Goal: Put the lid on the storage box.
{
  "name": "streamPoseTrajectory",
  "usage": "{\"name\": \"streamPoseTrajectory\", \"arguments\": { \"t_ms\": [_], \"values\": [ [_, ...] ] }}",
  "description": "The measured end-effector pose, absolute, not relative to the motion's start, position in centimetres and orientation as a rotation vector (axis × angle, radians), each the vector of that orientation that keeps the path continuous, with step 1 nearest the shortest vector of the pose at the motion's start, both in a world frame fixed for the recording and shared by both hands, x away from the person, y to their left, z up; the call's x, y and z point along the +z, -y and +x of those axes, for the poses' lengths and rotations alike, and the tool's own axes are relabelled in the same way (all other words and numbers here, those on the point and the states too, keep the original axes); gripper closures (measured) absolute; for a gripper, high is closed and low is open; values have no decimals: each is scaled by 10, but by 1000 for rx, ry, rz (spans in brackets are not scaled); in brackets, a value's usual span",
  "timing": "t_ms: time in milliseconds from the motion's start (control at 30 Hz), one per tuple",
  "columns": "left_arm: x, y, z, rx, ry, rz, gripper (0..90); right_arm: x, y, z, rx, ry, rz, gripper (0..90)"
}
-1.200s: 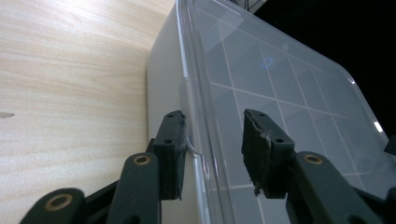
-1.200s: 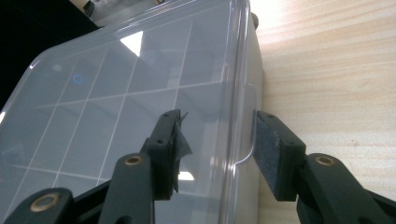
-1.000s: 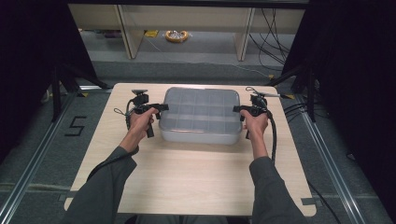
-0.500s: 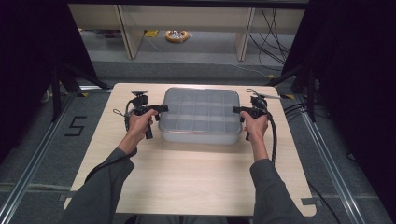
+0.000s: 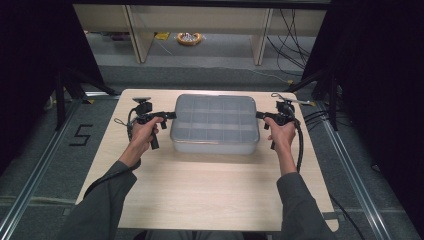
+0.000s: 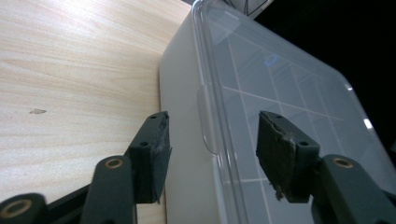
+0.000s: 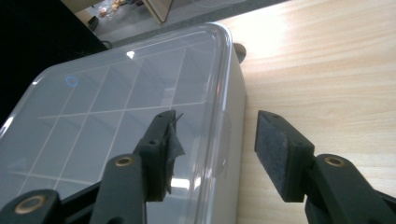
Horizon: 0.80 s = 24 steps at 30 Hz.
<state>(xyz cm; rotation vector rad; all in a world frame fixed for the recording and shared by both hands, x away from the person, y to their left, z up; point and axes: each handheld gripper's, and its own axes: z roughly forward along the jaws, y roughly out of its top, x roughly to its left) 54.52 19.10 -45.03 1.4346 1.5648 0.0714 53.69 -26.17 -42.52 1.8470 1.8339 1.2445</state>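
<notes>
High view: a clear plastic box with a lid and a grid of compartments sits on the wooden table, toward the far middle. The left gripper is at the box's left end, held in the left hand. The right gripper is at the box's right end, held in the right hand. Both point inward at the box.

Left gripper view: jaws wide apart, straddling the edge of the lid. One pad is beside the box's white side wall, the other over the lid. A small tab on the lid rim lies between them. Contact unclear.

Right gripper view: jaws likewise wide, astride the box rim; one pad over the lid, the other out over the table.
</notes>
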Motion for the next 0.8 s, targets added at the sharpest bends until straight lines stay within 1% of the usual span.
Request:
{"name": "streamPoseTrajectory", "arguments": {
  "t_ms": [33,100,133,233,467,500,533,600,633,700,733,800],
  "values": [
    [-448,-192,542,73,-1553,1442,429,-418,259,530,1243,-1831,1887,474],
    [-445,-194,538,84,-1536,1457,425,-415,258,527,1244,-1839,1904,474],
    [-443,-194,535,92,-1532,1460,412,-413,259,525,1240,-1868,1823,473],
    [-437,-197,524,94,-1478,1500,405,-409,258,520,1254,-1911,1776,470],
    [-431,-200,505,95,-1436,1547,383,-407,251,509,1283,-1937,1729,446],
    [-430,-200,502,92,-1425,1552,377,-406,247,505,1274,-1927,1780,443],
    [-430,-200,496,88,-1407,1561,375,-406,248,502,1286,-1965,1712,438],
    [-430,-200,490,86,-1392,1575,373,-405,246,499,1291,-1982,1691,422],
    [-430,-200,490,86,-1392,1575,370,-404,242,495,1295,-1962,1748,420],
    [-430,-199,486,83,-1385,1577,367,-405,243,495,1305,-1985,1688,419],
    [-430,-199,483,86,-1376,1583,363,-404,240,489,1316,-1977,1733,405],
    [-430,-199,479,89,-1367,1588,362,-405,240,489,1311,-1982,1700,399]
  ]
}}
